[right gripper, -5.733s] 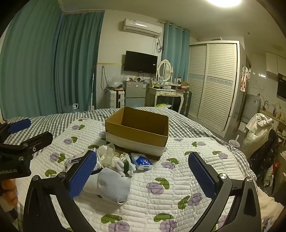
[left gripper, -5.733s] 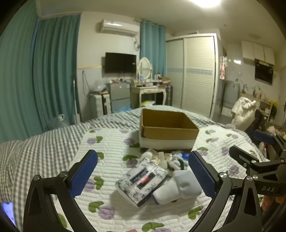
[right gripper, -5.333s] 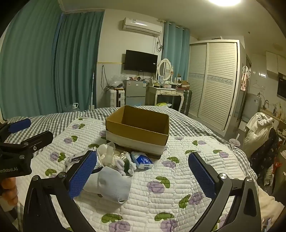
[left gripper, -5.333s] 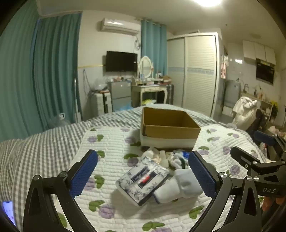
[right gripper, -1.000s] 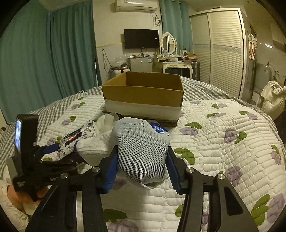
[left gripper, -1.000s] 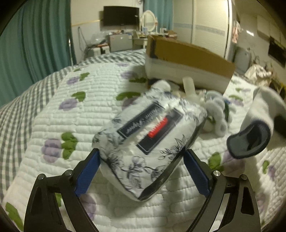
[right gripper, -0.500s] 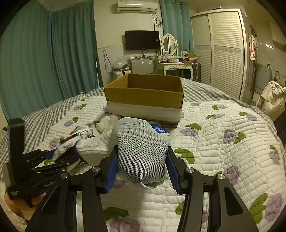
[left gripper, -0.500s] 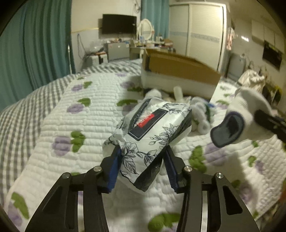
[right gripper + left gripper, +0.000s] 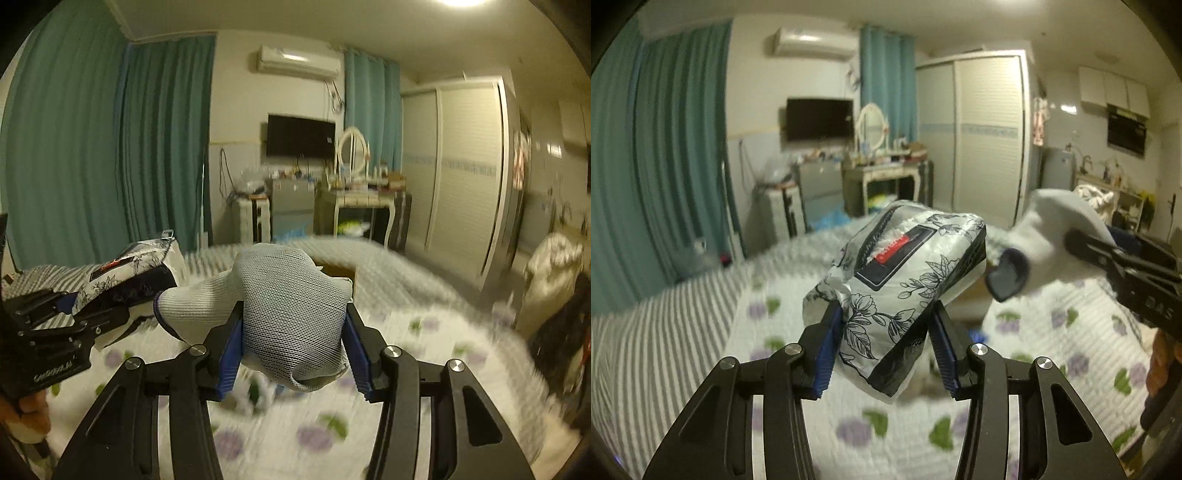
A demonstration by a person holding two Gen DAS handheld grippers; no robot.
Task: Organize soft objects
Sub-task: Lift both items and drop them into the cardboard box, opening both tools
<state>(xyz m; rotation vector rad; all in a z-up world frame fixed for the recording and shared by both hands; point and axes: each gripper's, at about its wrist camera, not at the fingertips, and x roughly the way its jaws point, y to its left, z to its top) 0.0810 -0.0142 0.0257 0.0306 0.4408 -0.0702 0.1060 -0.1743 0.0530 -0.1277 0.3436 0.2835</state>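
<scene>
Left wrist view shows the left gripper with its fingers partly closed and pressed into the sides of a floral tissue pack, which hangs clear above the quilted bed; to the right, the right gripper carries a white sock with a dark cuff. Right wrist view confirms it: the right gripper's blue pads squeeze the sock's knit body from both sides, the sock bulging above and below them, also off the bed. Both soft things are thus held in the air, side by side, near each other but apart; the step in hand looks like the carry after pickup, with nothing yet put away. A cardboard box shows only as a sliver behind the sock, so its exact position is hard to read in the blur. The next move probably calls for bringing each load over the open box without the two colliding; then opening the fingers so pack and sock drop inside.
</scene>
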